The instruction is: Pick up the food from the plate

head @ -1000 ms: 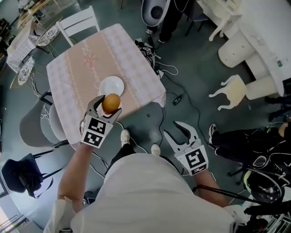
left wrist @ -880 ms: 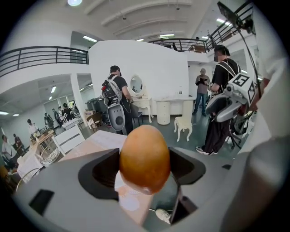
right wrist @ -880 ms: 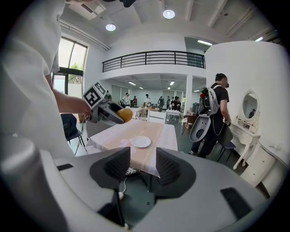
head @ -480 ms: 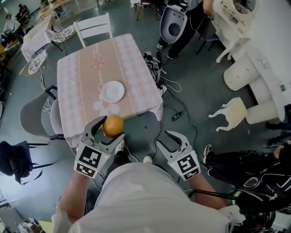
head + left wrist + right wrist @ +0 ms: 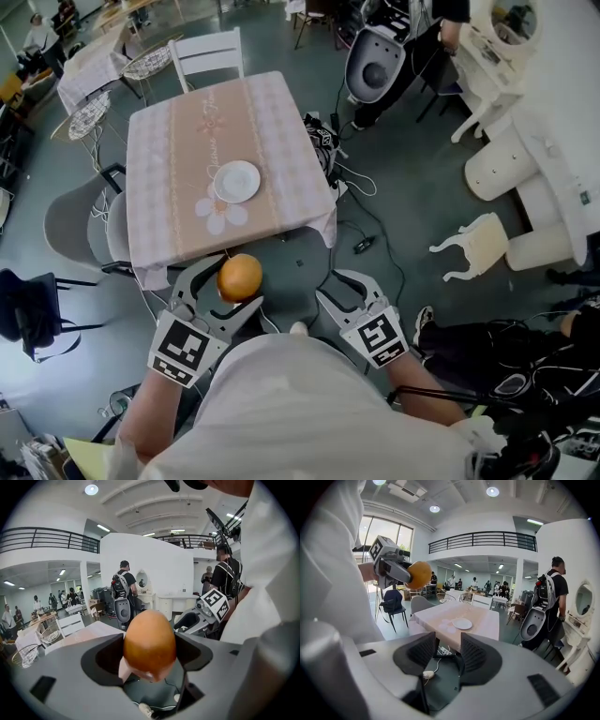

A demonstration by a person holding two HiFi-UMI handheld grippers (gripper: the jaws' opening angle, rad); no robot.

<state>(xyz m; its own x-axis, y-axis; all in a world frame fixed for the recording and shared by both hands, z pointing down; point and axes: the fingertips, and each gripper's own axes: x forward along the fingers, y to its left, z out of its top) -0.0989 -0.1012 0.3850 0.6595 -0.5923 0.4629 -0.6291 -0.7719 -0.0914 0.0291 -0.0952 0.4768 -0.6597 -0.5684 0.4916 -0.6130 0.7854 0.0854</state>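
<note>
Round orange food (image 5: 240,277) is noted off the plate, pinched between the jaws of the left gripper (image 5: 234,287) and held in the air; in the head view it shows just short of the table's near edge, over the floor. In the left gripper view the jaws are seen pressed on its two sides about the widest part, with the egg-shaped top standing proud of them. The skin is seen to be smooth with a slight sheen. It is judged light, rounded and apt to roll or slip out if squeezed off-centre. Whether it is hard or soft cannot be told, so a moderate squeeze across the middle is judged safest. The right gripper (image 5: 342,289) is held low in front of the body, its jaws parted a little with nothing between them. The white plate (image 5: 236,181) is seen bare near the middle of the table (image 5: 173,131), well apart from the food. The pick-up is judged done. As for room, open floor is seen around the right gripper. The hanging tablecloth edge (image 5: 281,230) is near the left gripper, a grey chair (image 5: 70,225) is tucked at the table's left, and cables (image 5: 361,187) are strewn off its right corner. A white chair (image 5: 208,52) stands at the far side.
</note>
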